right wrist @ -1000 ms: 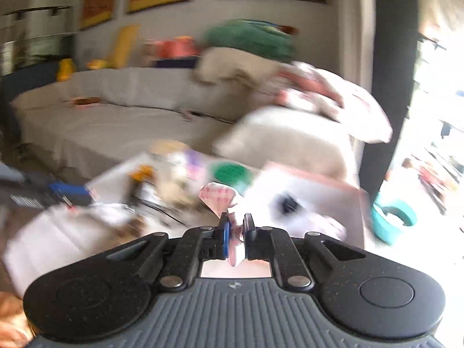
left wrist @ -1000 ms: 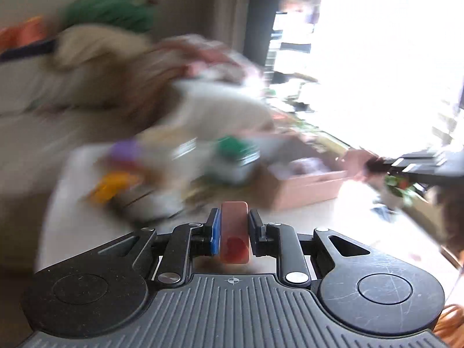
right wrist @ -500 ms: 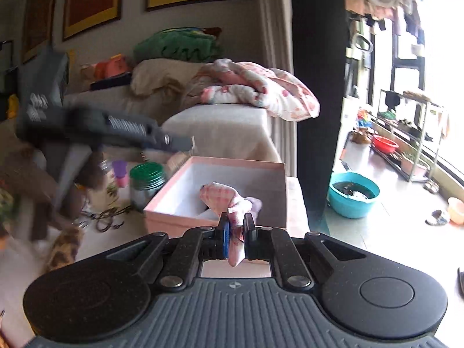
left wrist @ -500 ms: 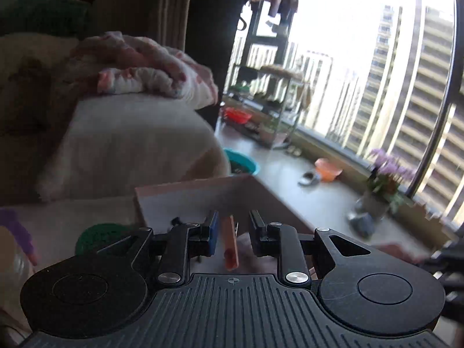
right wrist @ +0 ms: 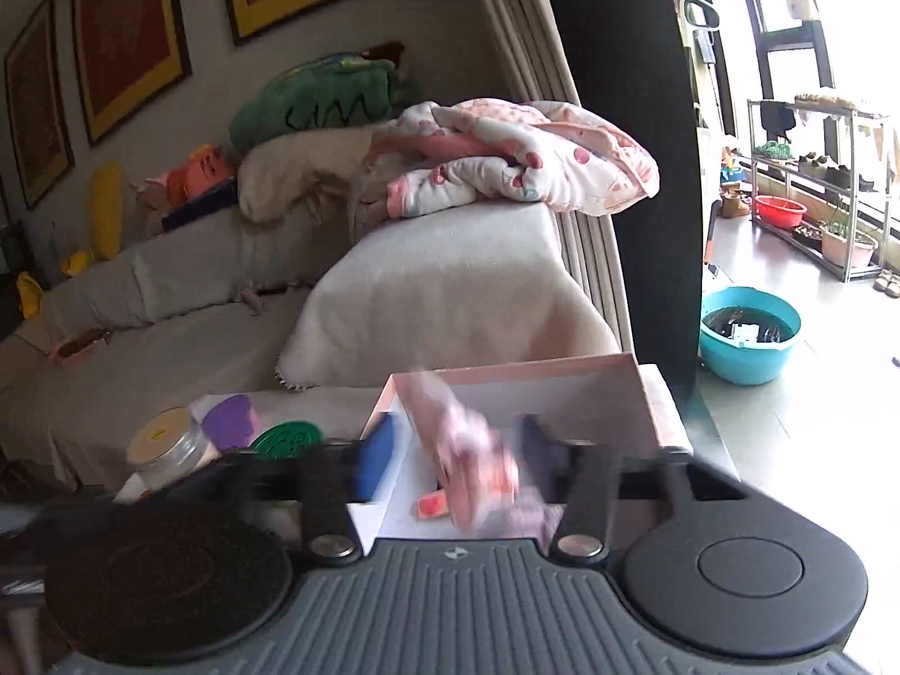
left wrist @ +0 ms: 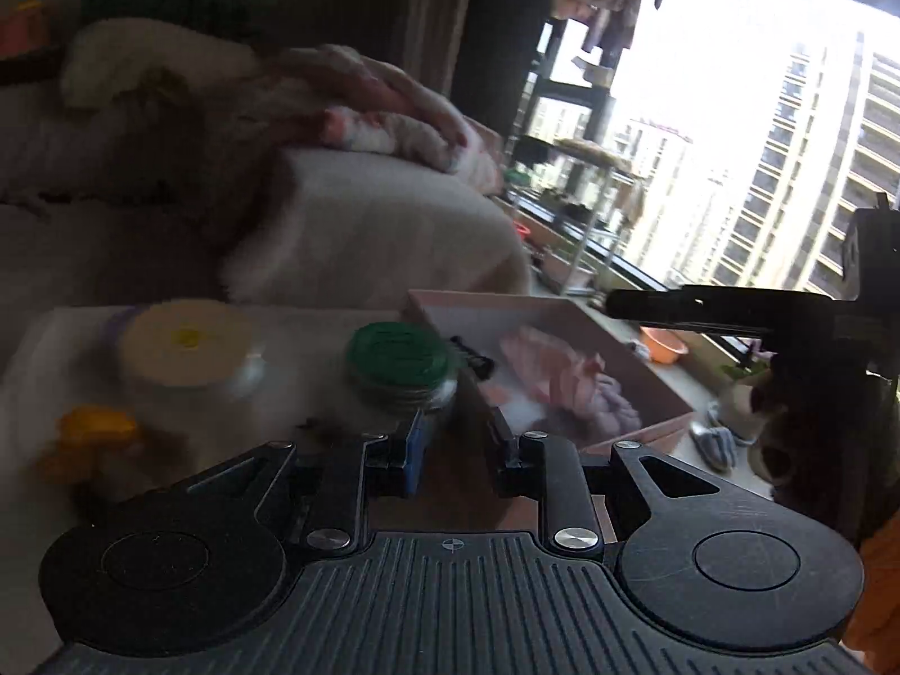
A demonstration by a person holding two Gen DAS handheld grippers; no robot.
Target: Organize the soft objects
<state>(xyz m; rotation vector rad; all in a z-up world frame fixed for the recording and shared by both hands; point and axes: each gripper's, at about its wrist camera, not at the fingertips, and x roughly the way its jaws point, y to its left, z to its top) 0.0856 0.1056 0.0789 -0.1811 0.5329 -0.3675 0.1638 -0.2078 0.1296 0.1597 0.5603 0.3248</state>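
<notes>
A pink box point(right wrist: 529, 371) stands on the low table; it also shows in the left wrist view point(left wrist: 568, 315). My right gripper point(right wrist: 455, 458) is open above the box, and a pink checked soft toy point(right wrist: 461, 450) is blurred between its fingers, dropping free into the box. A small orange-red piece point(right wrist: 432, 505) lies on the box floor. My left gripper point(left wrist: 454, 450) is open and empty, just left of the box. In the left wrist view the pink soft toy point(left wrist: 557, 371) and a purple soft thing point(left wrist: 613, 405) lie in the box.
A green-lidded jar point(left wrist: 402, 371), a white-lidded jar point(left wrist: 188, 351) and a yellow object point(left wrist: 93, 433) stand on the table. A purple lid point(right wrist: 230, 422) sits nearby. The sofa point(right wrist: 450, 281) with a blanket point(right wrist: 523, 163) is behind. A teal basin point(right wrist: 748, 332) is on the floor.
My right gripper has opened and let go of the pink checked toy over the box. My left gripper has opened wider; the orange-red piece is gone from it.
</notes>
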